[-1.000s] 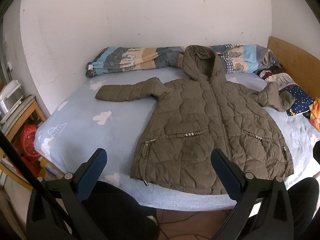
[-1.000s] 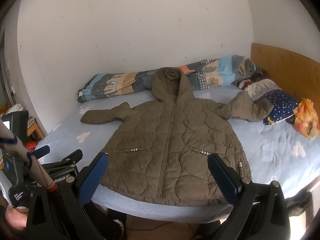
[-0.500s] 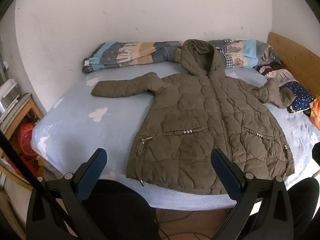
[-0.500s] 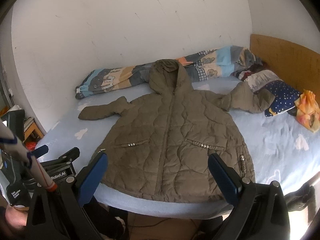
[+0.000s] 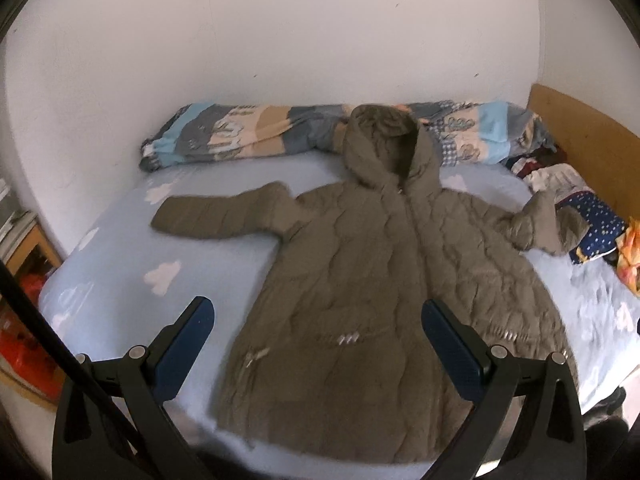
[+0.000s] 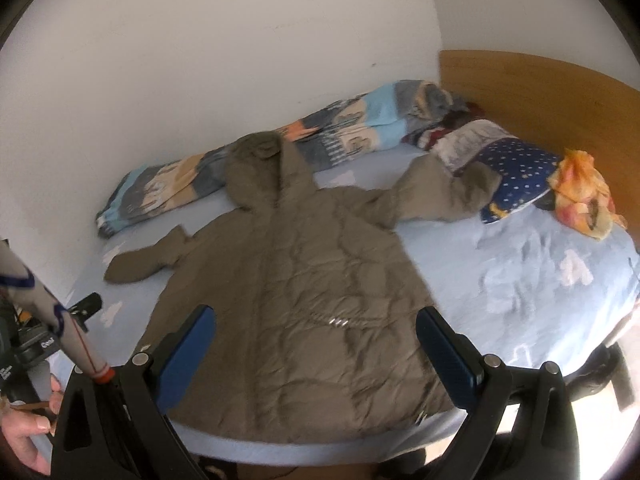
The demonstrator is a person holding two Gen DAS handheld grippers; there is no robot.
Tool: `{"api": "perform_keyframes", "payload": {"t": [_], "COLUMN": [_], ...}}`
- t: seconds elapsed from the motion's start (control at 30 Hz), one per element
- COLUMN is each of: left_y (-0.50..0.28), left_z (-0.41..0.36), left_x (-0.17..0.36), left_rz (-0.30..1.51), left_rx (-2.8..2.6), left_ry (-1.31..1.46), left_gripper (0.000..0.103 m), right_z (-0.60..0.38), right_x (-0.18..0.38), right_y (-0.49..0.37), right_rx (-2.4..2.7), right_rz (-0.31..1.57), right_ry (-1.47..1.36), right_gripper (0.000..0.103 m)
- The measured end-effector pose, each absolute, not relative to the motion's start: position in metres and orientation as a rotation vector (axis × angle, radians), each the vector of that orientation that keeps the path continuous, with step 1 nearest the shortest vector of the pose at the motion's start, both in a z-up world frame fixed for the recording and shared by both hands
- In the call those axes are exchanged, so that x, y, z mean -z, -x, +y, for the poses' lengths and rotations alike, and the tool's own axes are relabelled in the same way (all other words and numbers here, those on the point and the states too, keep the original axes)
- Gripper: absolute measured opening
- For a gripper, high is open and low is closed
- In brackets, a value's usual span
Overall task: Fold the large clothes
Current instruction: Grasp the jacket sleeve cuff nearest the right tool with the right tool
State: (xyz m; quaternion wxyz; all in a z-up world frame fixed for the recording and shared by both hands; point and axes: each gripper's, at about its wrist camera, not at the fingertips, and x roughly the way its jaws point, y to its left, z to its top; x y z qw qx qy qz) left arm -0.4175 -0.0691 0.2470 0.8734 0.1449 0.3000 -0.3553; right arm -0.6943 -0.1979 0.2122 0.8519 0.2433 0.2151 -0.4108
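Coat [image 5: 384, 288] spread flat, front up and zipped, on the bed [image 5: 120, 280]: hood [image 5: 384, 140] at the far end against the rolled patterned quilt [image 5: 240, 136], hem at the near edge, long axis running near to far. Left sleeve [image 5: 224, 216] stretched straight out over bare sheet; right sleeve [image 6: 444, 196] bent and bunched, cuff resting against the dark star-print pillow [image 6: 520, 172].

Left gripper [image 5: 318, 344] above the near edge, jaws wide, nothing held, hem and left pocket zip directly ahead between the blue pads. Right gripper [image 6: 316, 344] likewise above the hem, jaws wide and empty, aimed a little toward the right half of the body. Neither in contact with the fabric.

Relation to settle before closing: sleeves lie across the long axis, each on its own gripper's side, well beyond the hem. Probably a sleeve-in fold first, left gripper nearer the straight left sleeve, right gripper nearer the crumpled one by the pillow. Puffy quilting likely to spring back, so a deep bite at cuff or shoulder seam advisable. Some motion blur in both views; fine seam detail unclear.
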Motion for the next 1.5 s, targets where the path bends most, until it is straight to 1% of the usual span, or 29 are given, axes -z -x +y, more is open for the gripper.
{"api": "perform_keyframes", "payload": {"t": [0.13, 0.23, 0.3, 0.4, 0.47, 0.53, 0.6, 0.67, 0.8, 0.93, 1.03, 1.13, 1.2, 1.23, 1.27, 1.3, 1.37, 1.5], "left_y": [0.405, 0.392, 0.382, 0.374, 0.363, 0.352, 0.350, 0.348, 0.349, 0.344, 0.327, 0.295, 0.270, 0.260, 0.251, 0.243, 0.232, 0.222], "left_z": [-0.118, -0.165, -0.191, -0.208, -0.224, -0.230, -0.233, -0.239, -0.249, -0.251, -0.263, -0.273, -0.282, -0.284, -0.286, -0.287, -0.288, -0.291], "left_x": [-0.256, -0.245, -0.224, -0.179, -0.170, -0.172, -0.171, -0.165, -0.162, -0.161, -0.155, -0.138, -0.121, -0.113, -0.106, -0.100, -0.091, -0.082], "left_rz": [0.576, 0.592, 0.622, 0.553, 0.618, 0.649, 0.614, 0.621, 0.607, 0.620, 0.660, 0.757, 0.829, 0.862, 0.895, 0.925, 0.971, 0.983], "left_rx": [0.777, 0.838, 0.899, 0.815, 0.823, 0.848, 0.815, 0.813, 0.826, 0.860, 0.856, 0.808, 0.761, 0.734, 0.710, 0.691, 0.665, 0.642], "left_ry": [-0.315, -0.316, -0.289, -0.338, -0.384, -0.351, -0.356, -0.387, -0.432, -0.410, -0.403, -0.347, -0.334, -0.329, -0.323, -0.313, -0.297, -0.293], "left_gripper": [0.103, 0.103, 0.103, 0.103, 0.103, 0.103, 0.103, 0.103, 0.103, 0.103, 0.103, 0.103, 0.103, 0.103, 0.103, 0.103, 0.103, 0.103], "right_z": [-0.236, -0.270, -0.290, -0.325, -0.347, -0.373, -0.396, -0.421, -0.477, -0.535, -0.575, -0.614, -0.638, -0.651, -0.660, -0.671, -0.689, -0.717], "right_x": [-0.214, -0.210, -0.207, -0.207, -0.207, -0.208, -0.207, -0.205, -0.194, -0.175, -0.158, -0.142, -0.132, -0.125, -0.120, -0.114, -0.103, -0.082], "right_y": [0.700, 0.703, 0.707, 0.710, 0.714, 0.717, 0.721, 0.723, 0.723, 0.725, 0.734, 0.741, 0.745, 0.747, 0.748, 0.750, 0.755, 0.769], "right_rx": [0.883, 0.904, 0.925, 0.952, 0.971, 1.003, 1.016, 1.016, 1.036, 1.039, 1.055, 1.087, 1.086, 1.089, 1.091, 1.093, 1.111, 1.179], "right_rz": [0.423, 0.428, 0.440, 0.464, 0.477, 0.483, 0.487, 0.473, 0.493, 0.520, 0.491, 0.473, 0.473, 0.475, 0.475, 0.480, 0.486, 0.473], "right_ry": [-0.564, -0.633, -0.668, -0.680, -0.687, -0.692, -0.716, -0.746, -0.790, -0.849, -0.926, -0.971, -1.007, -1.026, -1.036, -1.043, -1.058, -1.072], "right_gripper": [0.102, 0.102, 0.102, 0.102, 0.102, 0.102, 0.102, 0.102, 0.102, 0.102, 0.102, 0.102, 0.099, 0.092, 0.084, 0.082, 0.081, 0.079]}}
